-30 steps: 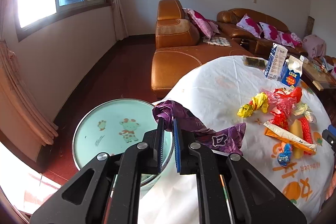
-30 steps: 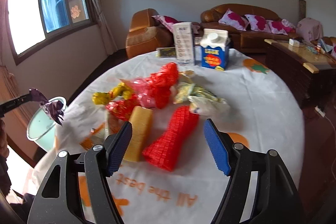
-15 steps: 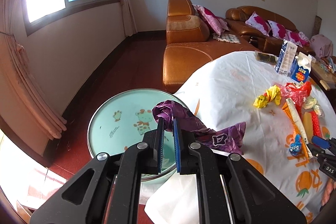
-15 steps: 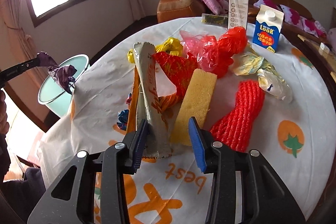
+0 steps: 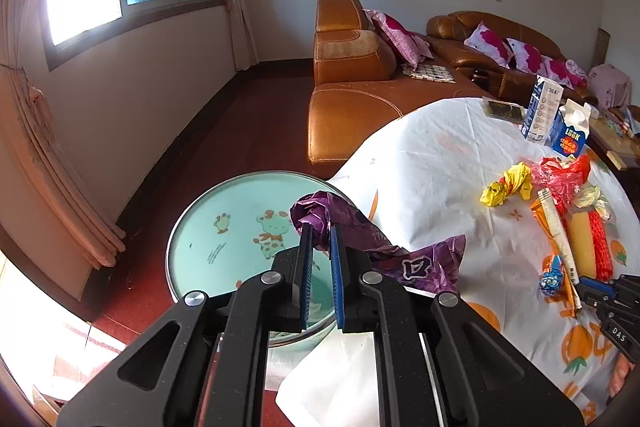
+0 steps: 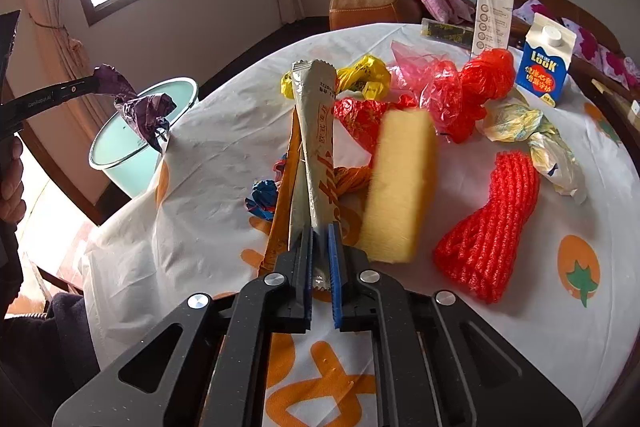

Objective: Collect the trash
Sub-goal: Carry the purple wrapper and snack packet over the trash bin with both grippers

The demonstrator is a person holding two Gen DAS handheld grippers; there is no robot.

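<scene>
"Where's the trash?"

"Purple wrapper (image 5: 360, 235) is clenched in the left gripper (image 5: 319, 267) over the bin (image 5: 224, 227); the right gripper (image 6: 320, 267) pinches a sachet (image 6: 316, 147) end near the tabletop (image 6: 208, 155) edge. Both look light, crinkly, slippery."

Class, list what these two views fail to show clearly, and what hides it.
- Bucket bottom: left view, hidden by left tongs and purple wrapper.
- Sponge: right view, motion-blurred.
- Long wrapper lower end: right view, hidden inside right tongs.
</scene>
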